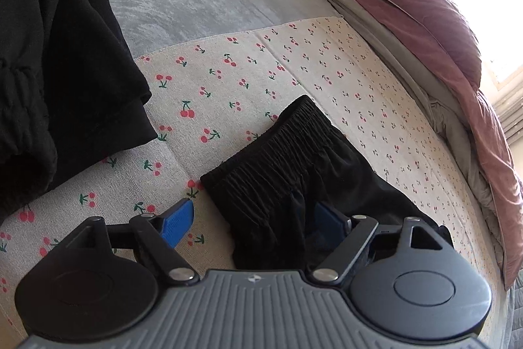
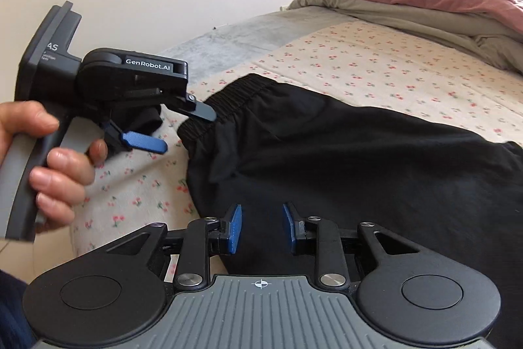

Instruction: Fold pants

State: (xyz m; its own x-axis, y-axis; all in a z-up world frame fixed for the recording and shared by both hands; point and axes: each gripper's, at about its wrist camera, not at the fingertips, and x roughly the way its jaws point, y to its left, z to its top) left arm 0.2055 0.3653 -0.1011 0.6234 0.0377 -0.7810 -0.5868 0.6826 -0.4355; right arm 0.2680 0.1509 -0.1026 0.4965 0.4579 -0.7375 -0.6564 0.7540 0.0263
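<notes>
**newbie:** Left wrist view has the left gripper [image 1: 251, 224] spread wide around the elastic waistband [image 1: 271, 149] of the black pants [image 1: 294, 185], which lie on the cherry-print sheet [image 1: 327, 61]. Is it holding them?

**mod:** Doesn't look like it. One pad sits on bare sheet just left of the band, the other over the cloth, nothing pinched. In the right wrist view the right gripper [image 2: 261, 228] has its jaws partly open over the pants' body [image 2: 359, 159], also gripping nothing.

**newbie:** How will they handle?

**mod:** I'd guess light, limp, a bit slick. Grab the gathered waistband; it's the thickest bit and won't slide out.
</notes>
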